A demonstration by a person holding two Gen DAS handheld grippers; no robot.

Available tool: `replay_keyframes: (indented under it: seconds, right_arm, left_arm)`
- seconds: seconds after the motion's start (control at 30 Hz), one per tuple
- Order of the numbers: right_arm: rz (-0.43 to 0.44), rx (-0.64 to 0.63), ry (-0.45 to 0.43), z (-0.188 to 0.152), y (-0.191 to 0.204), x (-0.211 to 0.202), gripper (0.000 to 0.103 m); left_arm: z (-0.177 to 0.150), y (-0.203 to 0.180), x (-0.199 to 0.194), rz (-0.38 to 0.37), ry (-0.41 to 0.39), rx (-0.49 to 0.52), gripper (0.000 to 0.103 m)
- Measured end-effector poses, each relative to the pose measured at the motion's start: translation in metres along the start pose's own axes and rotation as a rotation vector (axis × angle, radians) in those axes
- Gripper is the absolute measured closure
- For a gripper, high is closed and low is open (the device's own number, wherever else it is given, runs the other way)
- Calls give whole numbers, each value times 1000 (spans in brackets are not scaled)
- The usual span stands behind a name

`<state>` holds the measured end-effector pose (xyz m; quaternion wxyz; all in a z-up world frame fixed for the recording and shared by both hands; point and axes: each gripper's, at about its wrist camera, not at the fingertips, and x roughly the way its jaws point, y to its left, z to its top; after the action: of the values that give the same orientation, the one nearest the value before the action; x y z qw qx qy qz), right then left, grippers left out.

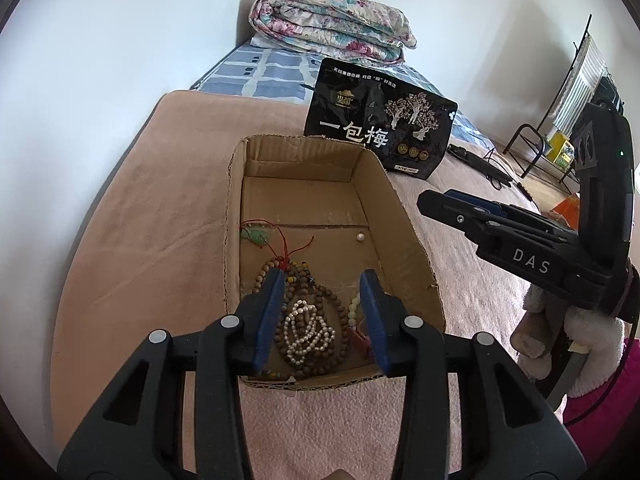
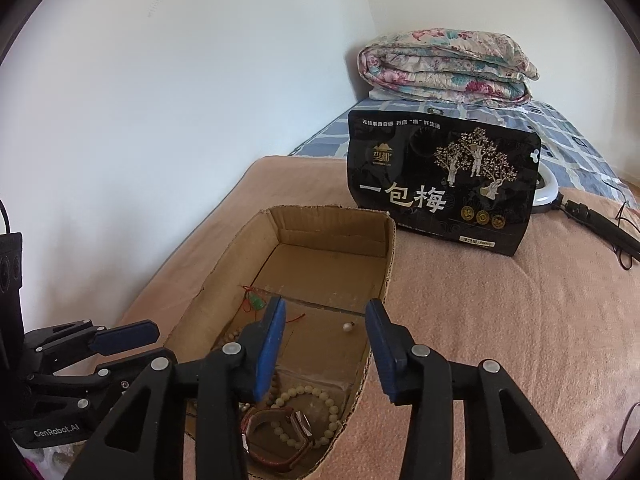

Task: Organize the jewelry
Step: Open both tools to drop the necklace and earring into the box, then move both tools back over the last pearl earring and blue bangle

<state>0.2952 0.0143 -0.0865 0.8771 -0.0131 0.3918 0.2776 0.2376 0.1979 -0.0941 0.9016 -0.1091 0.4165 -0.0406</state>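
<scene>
Low in the left wrist frame, my left gripper (image 1: 322, 312) hung over the near end of the box (image 1: 416, 240) with its jaws open and holding nothing. Between them lay the pearls (image 1: 308, 332) piled on the brown beads (image 1: 320, 300). A green pendant (image 1: 256, 236) on red cord sat at mid-left of the box floor, and a lone pearl (image 1: 361, 236) lay toward the right wall. My right gripper (image 2: 322, 344) filled the bottom centre of the right wrist frame, jaws likewise open and empty, above a watch (image 2: 280, 436) ringed by pale beads (image 2: 316, 396). The box stood on the pink blanket (image 2: 480, 320) of the bed, with a black pouch (image 2: 440, 184) upright behind it at upper right.

I judged the sorting barely begun: everything lay heaped together and nothing was gripped. My next move, I reckoned, called for lowering the left jaws around the pearls and closing gently, so the brown beads beneath would not snag and lift too.
</scene>
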Motion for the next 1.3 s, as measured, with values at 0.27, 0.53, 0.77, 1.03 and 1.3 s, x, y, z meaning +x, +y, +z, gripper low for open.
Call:
replay_keyframes:
  seconds: [0.27,0.53,0.77,1.03,1.3]
  right_arm:
    - [-22,2,-17,2,-8,-20,57]
    - [-53,11,-49,1,-20,-50,49]
    - [-93,23,-72,-3,-37,-78,36]
    - [-147,48,-87,-9,-63,-107,23]
    - [-221,61,-63,-24,-94,-133,13]
  left_arm:
    - [2,-19,-10,9,-32,36,64]
    - [2,-46,-24,16,-82,79,64]
    - [1,-73,-34,6,-117,112,64]
    - [-3,-102,-41,-5,-140,147,64]
    - [-5,-135,-40,-33,-149,180,60]
